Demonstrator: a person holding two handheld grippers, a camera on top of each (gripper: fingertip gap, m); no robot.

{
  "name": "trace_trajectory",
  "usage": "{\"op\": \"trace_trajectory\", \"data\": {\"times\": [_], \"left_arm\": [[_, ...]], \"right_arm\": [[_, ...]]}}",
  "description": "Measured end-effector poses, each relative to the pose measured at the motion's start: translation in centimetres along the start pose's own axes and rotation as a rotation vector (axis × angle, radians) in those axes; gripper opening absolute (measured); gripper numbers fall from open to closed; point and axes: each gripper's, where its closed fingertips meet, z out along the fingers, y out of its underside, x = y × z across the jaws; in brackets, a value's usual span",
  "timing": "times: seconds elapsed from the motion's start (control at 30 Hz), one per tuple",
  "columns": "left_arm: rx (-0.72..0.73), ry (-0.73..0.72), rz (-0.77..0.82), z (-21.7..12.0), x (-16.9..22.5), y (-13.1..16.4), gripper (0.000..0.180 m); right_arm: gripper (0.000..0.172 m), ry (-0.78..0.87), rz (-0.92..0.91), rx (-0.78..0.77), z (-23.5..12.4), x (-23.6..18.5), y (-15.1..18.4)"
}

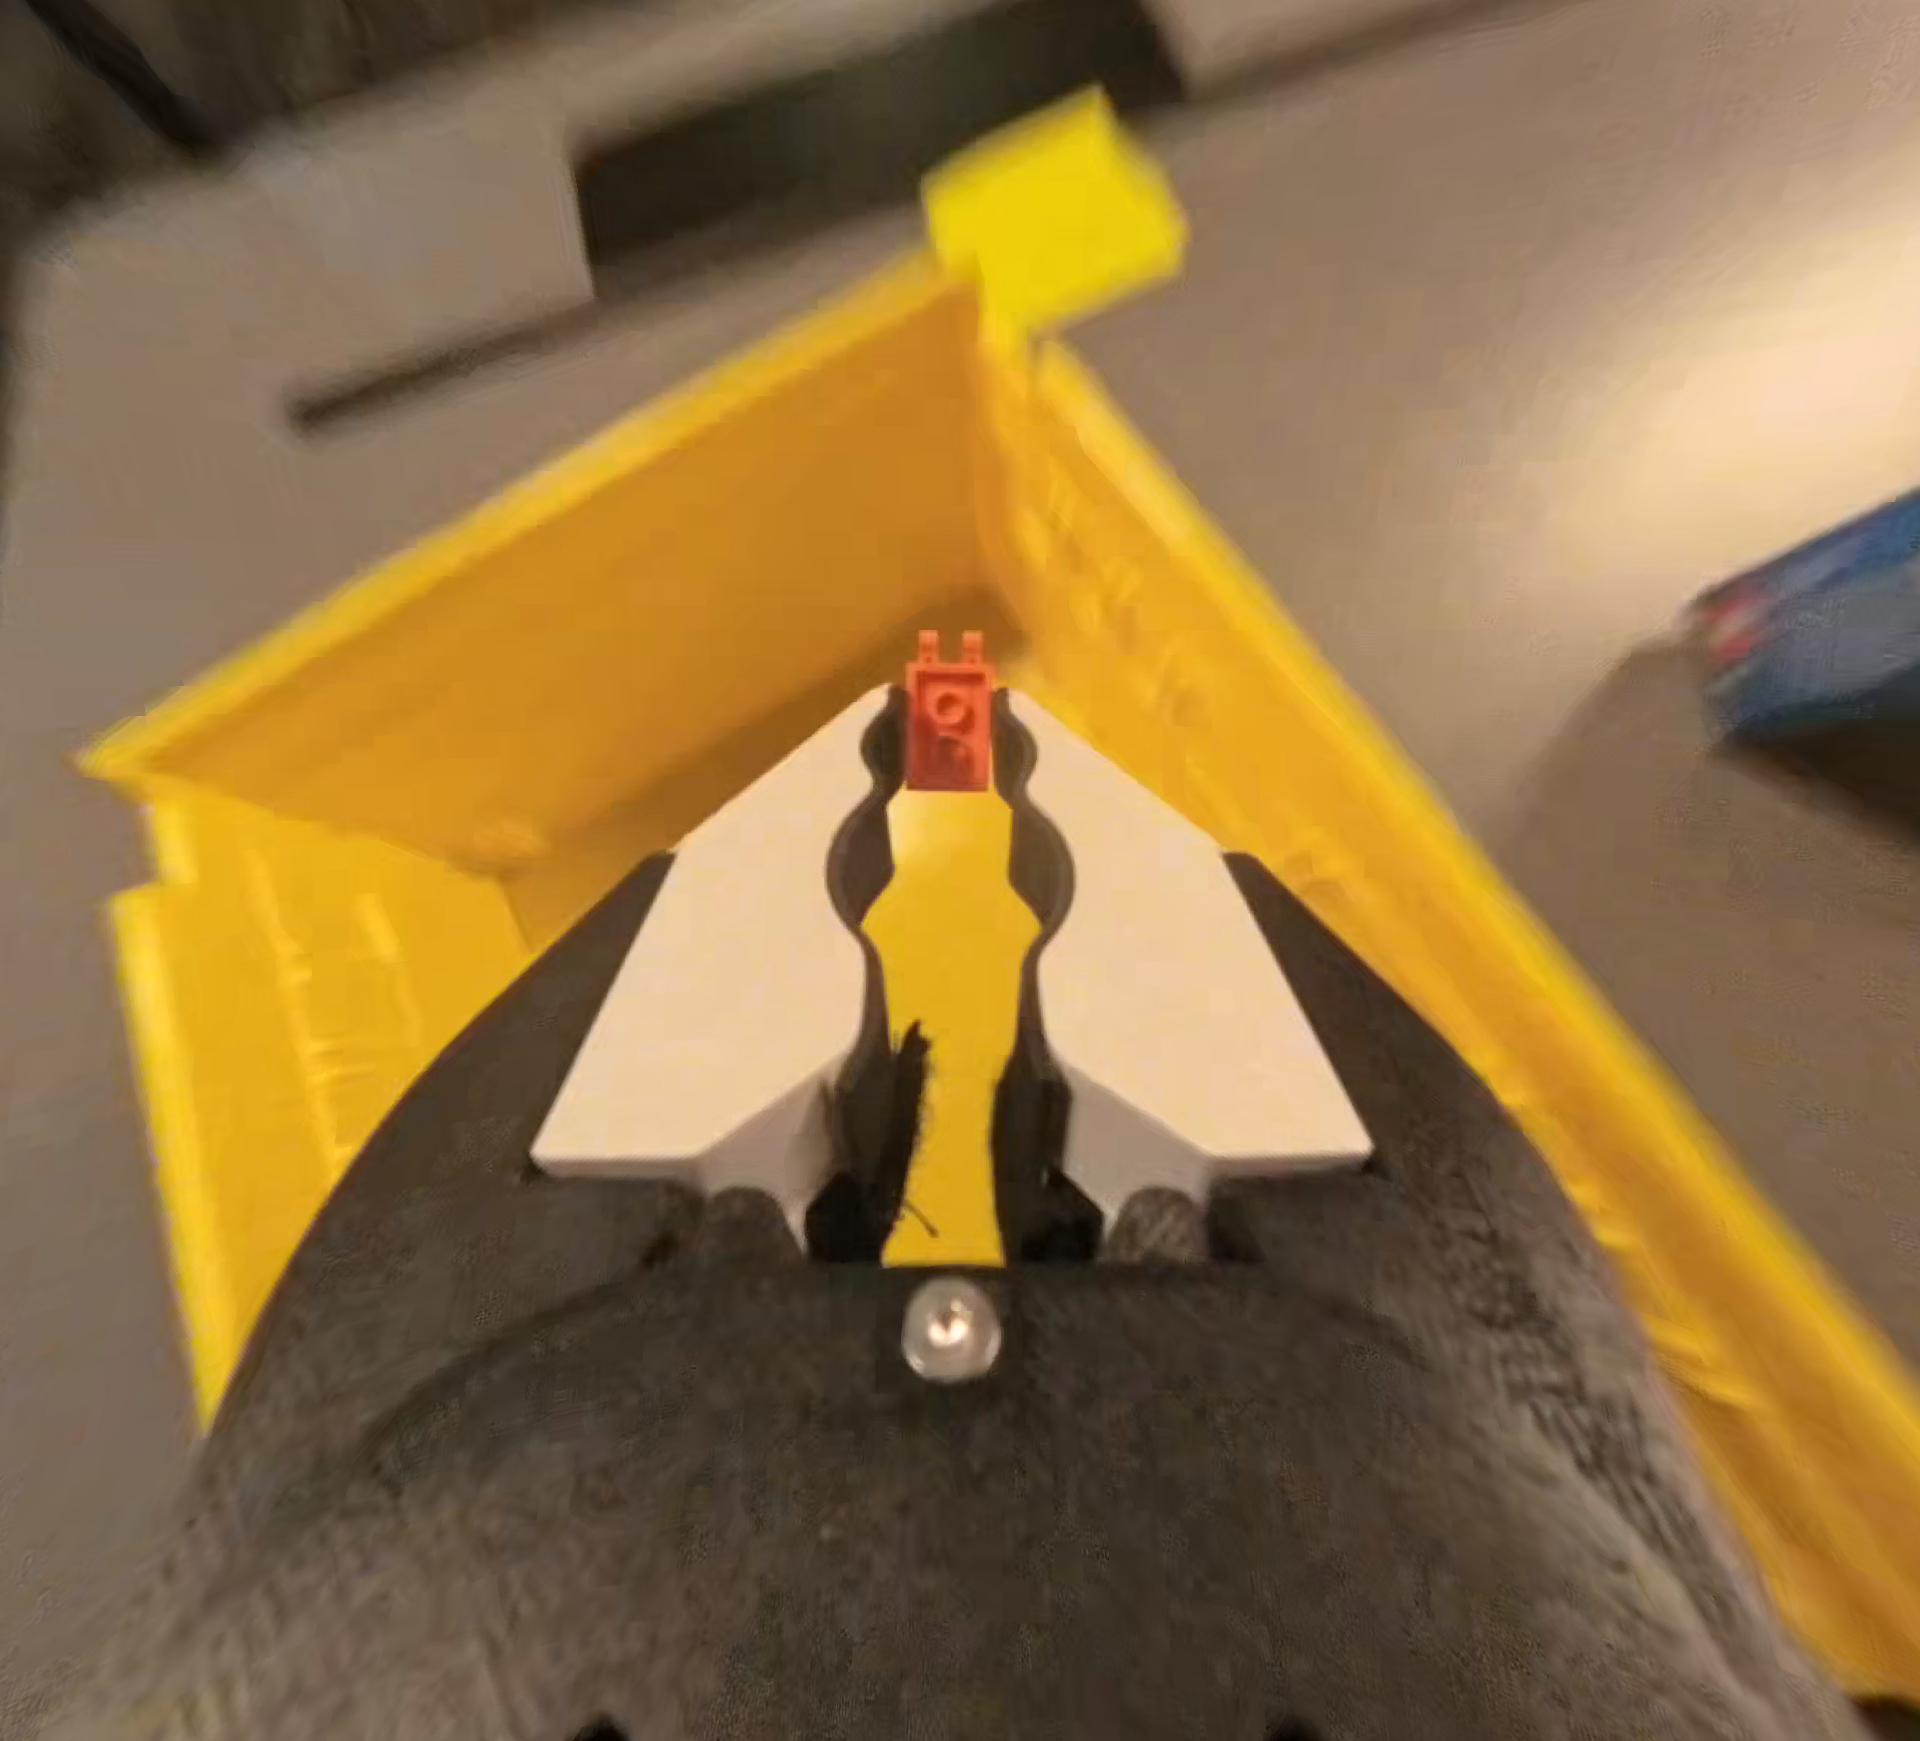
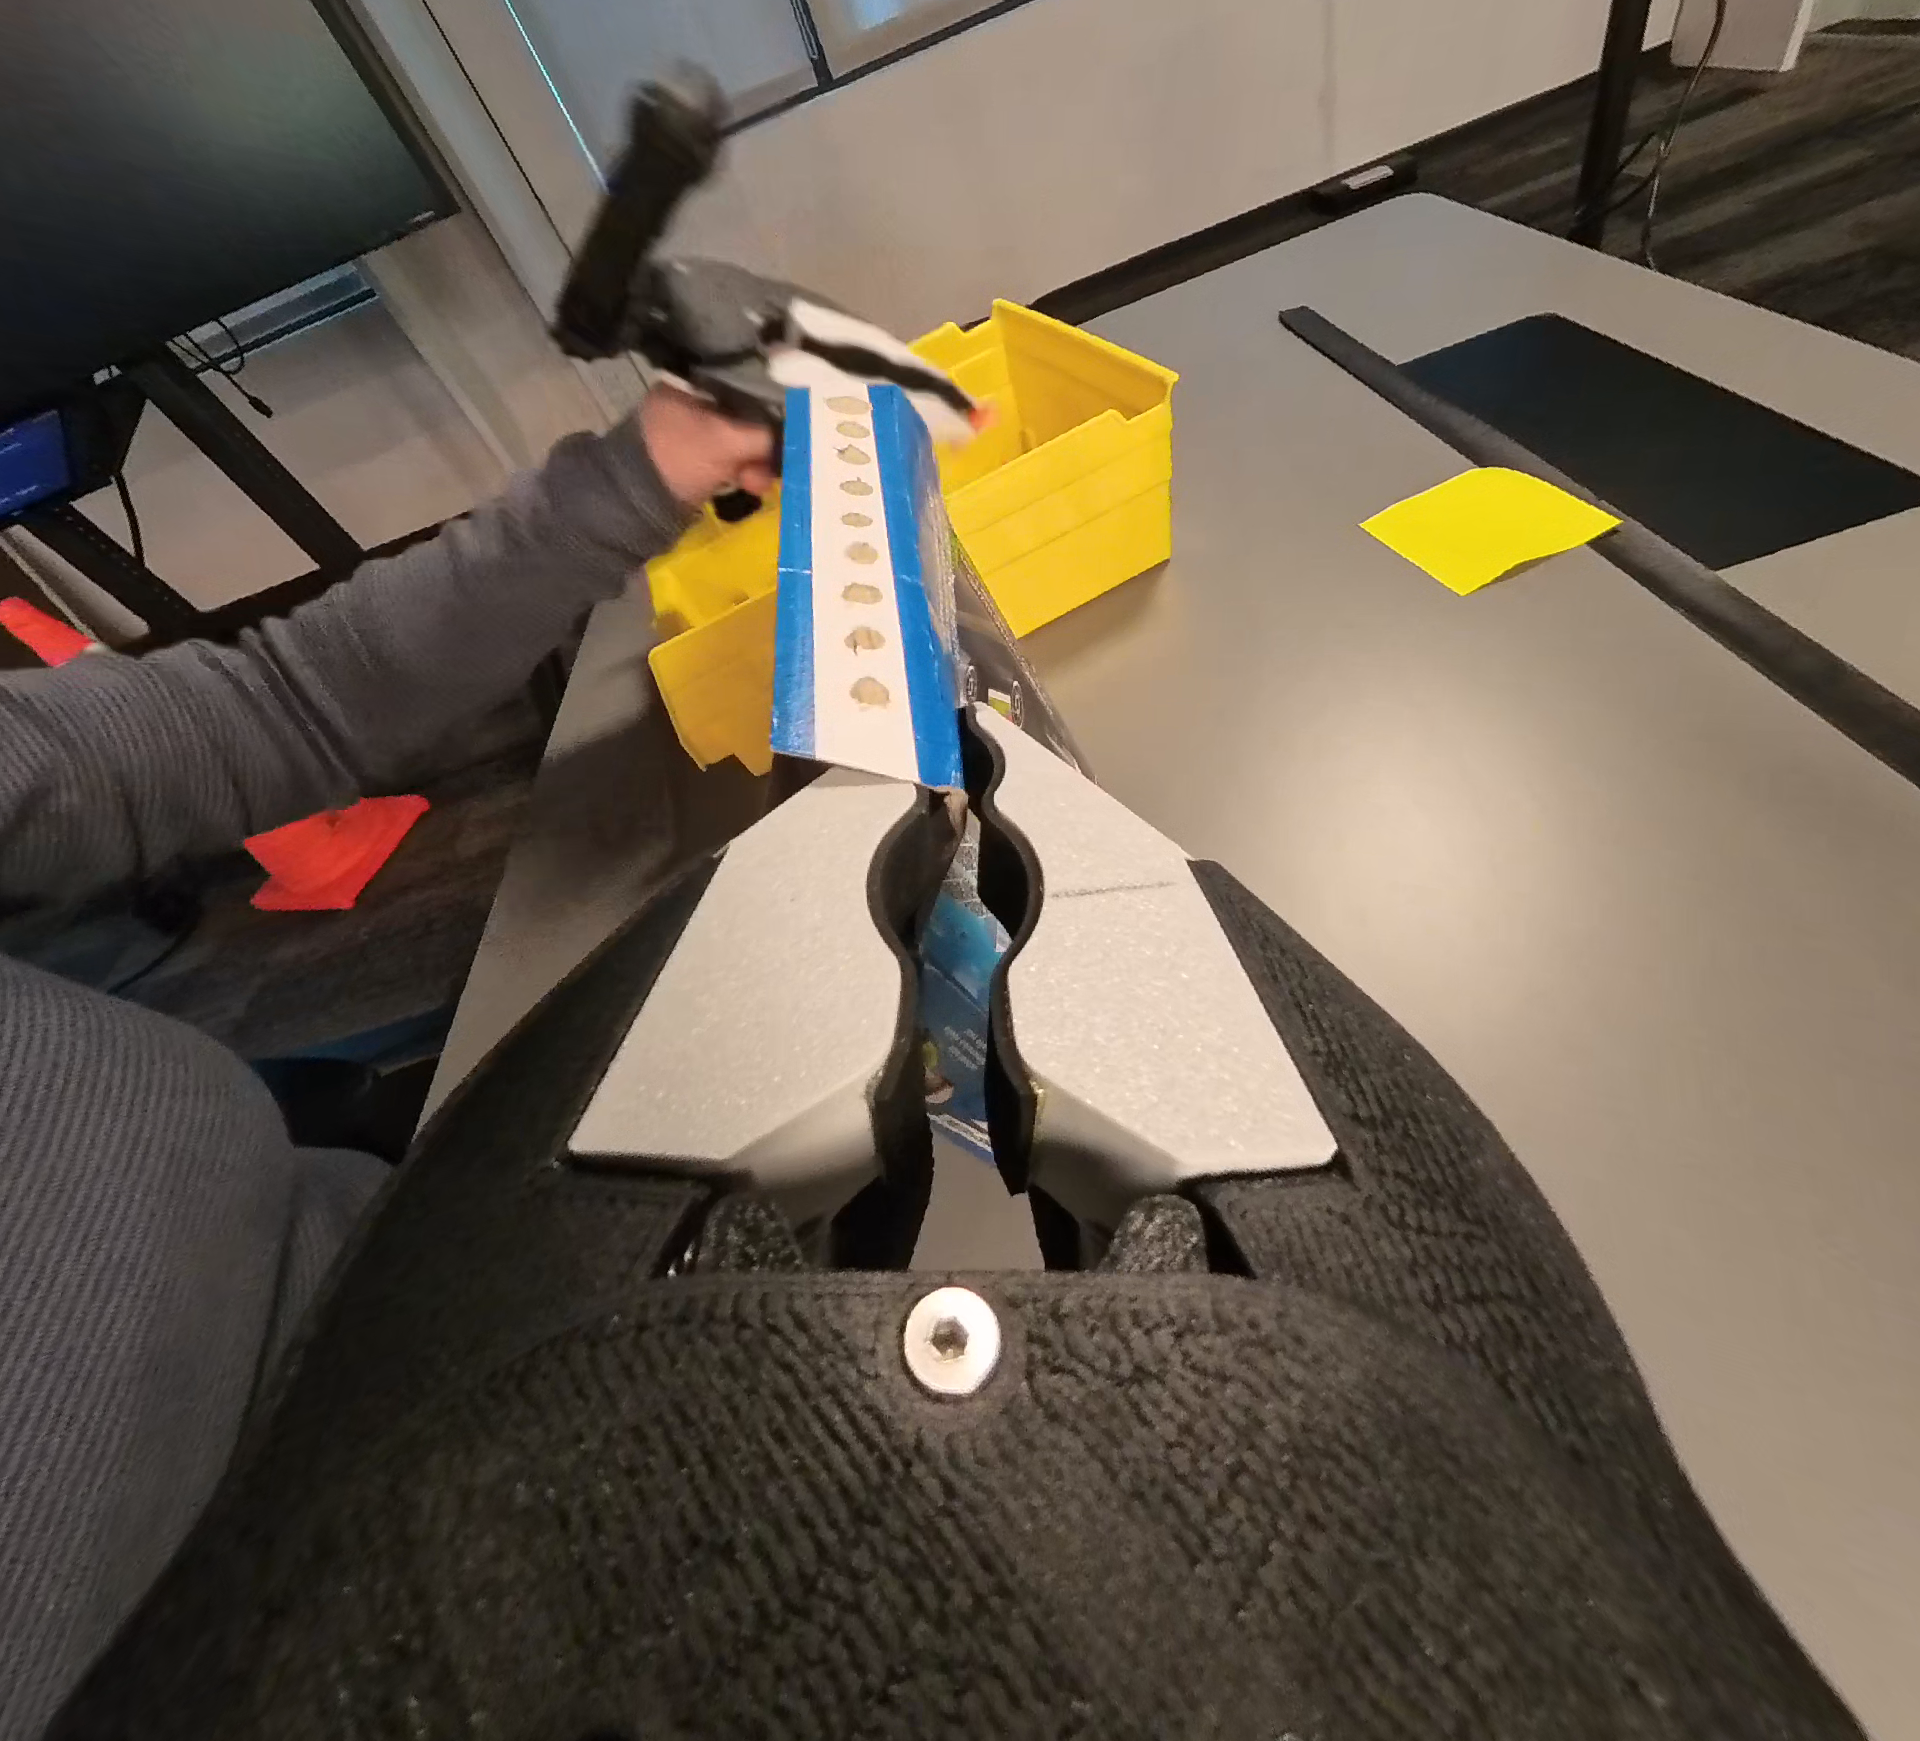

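Left view only: left tool pinching red brick.

Left gripper low and centre in the frame, black body filling the bottom, pale fingers converging upward. Pinched between the dark fingertips: a small orange-red brick with two prongs on its far end, both pads pressed against its sides. Behind and around the tips, a yellow bin, inner corner just above the brick, walls spreading to lower left and lower right. Grey table beyond. Blue box at the right edge, blurred.
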Motion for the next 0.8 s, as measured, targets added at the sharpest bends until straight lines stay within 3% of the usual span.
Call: {"op": "trace_trajectory", "data": {"times": [0.13,0.23,0.33,0.43,0.67,0.8], "left_arm": [[0.424,0.026,0.082,-8.5,4.2,-8.9,0.015],[0.531,0.272,0.304,-12.3,12.5,-11.0,0.015],[0.481,0.493,0.463,-13.1,19.9,-10.4,0.015],[0.385,0.492,0.560,-10.8,22.9,-10.2,0.015],[0.059,0.388,0.691,-4.6,24.3,-7.6,0.015],[0.063,0.362,0.684,-4.8,24.3,-7.9,0.030]], "right_arm": [[0.000,-0.008,0.006,0.007,0.1,0.0,0.0],[0.000,0.000,0.006,0.011,0.1,0.1,-0.1],[0.000,0.007,0.001,0.012,0.2,0.1,-0.2],[0.000,0.019,-0.011,0.010,0.4,0.0,-0.2],[0.000,0.020,-0.045,-0.011,0.4,-0.5,-0.2],[0.000,0.010,-0.047,-0.012,0.6,-0.7,-0.2]]}}
